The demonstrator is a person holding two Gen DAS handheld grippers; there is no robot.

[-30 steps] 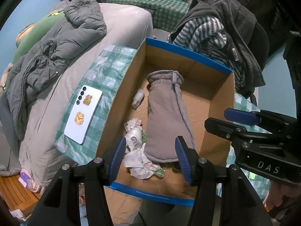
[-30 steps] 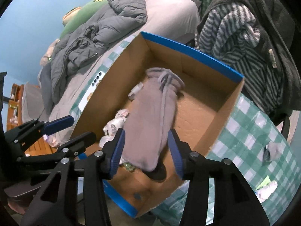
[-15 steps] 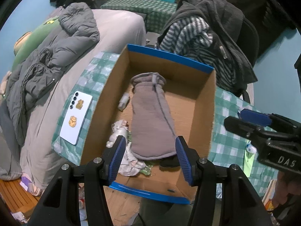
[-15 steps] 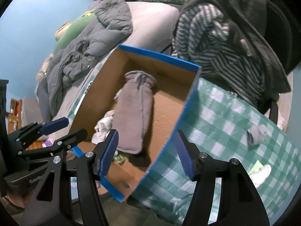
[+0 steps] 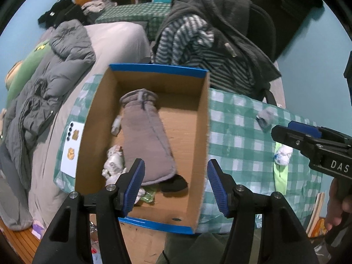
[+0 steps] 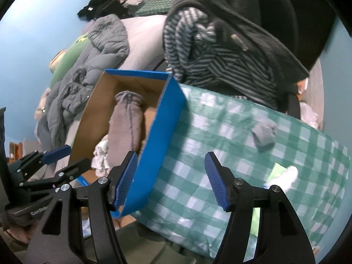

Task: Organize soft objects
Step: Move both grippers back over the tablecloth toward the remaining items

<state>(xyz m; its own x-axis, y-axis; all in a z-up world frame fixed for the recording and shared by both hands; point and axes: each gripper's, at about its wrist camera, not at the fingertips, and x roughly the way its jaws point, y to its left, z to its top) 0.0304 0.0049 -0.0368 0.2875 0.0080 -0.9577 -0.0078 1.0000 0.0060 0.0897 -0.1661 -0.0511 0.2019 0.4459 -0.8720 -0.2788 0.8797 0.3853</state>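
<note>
Both grippers now sit further right than a second ago: the left gripper (image 5: pixel 176 183), jaws opening and empty, straddles the box's (image 5: pixel 203 145) right wall. The right gripper (image 6: pixel 170 181), wider than before, has left the mitten (image 6: pixel 125 123) and hangs over the checked surface (image 6: pixel 220 132).

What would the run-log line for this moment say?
left gripper: opening, empty | right gripper: open, empty | mitten: in box | grey sock: on cloth

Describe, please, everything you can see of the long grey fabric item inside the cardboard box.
The grey fabric item looks like soft fleece, long, with a gathered neck and a seam along its length. It lies flat on the floor of the cardboard box, neck toward the far wall. Crumpled white pieces touch one side. No gripper touches it.
</note>
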